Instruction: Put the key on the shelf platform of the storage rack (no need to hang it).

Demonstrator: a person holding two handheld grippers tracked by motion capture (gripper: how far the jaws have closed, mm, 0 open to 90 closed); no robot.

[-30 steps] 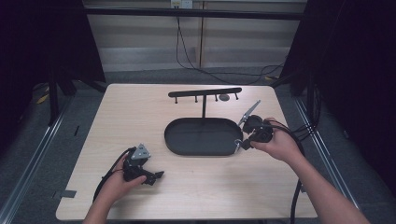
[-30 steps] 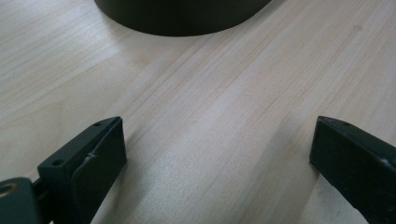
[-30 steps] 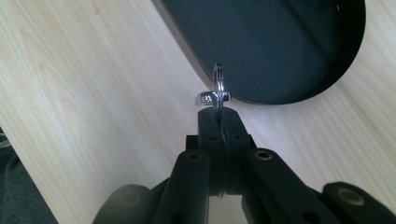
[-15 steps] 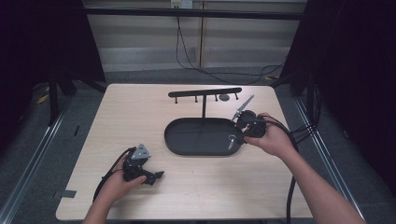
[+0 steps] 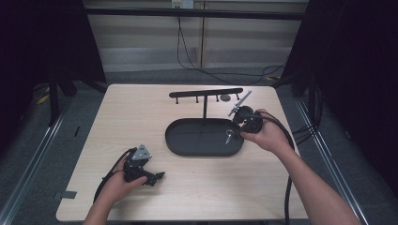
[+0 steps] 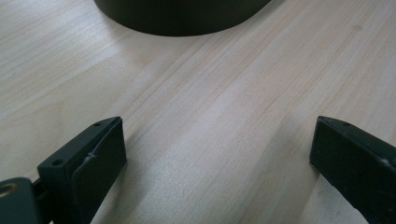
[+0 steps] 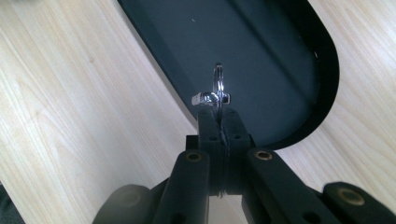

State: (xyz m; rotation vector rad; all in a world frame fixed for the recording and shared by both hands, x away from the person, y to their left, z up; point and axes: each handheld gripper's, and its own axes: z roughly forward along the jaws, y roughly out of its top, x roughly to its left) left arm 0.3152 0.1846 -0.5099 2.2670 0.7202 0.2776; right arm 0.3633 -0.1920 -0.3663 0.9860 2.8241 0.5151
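A small shiny metal key ring with a short silver key (image 7: 215, 88) stands edge-on, pinched at its lower end by the right tool (image 7: 219, 122), whose jaws are clenched on it. It hangs over the right end of the oval black metal tray (image 5: 187, 140) on the pale wooden worktop (image 5: 141, 112). The right hand (image 5: 265, 133) reaches in from the tray's right side. The left tool (image 5: 145, 171) rests released near the front edge. Since a second ago, the right tool has shifted leftward over the tray.
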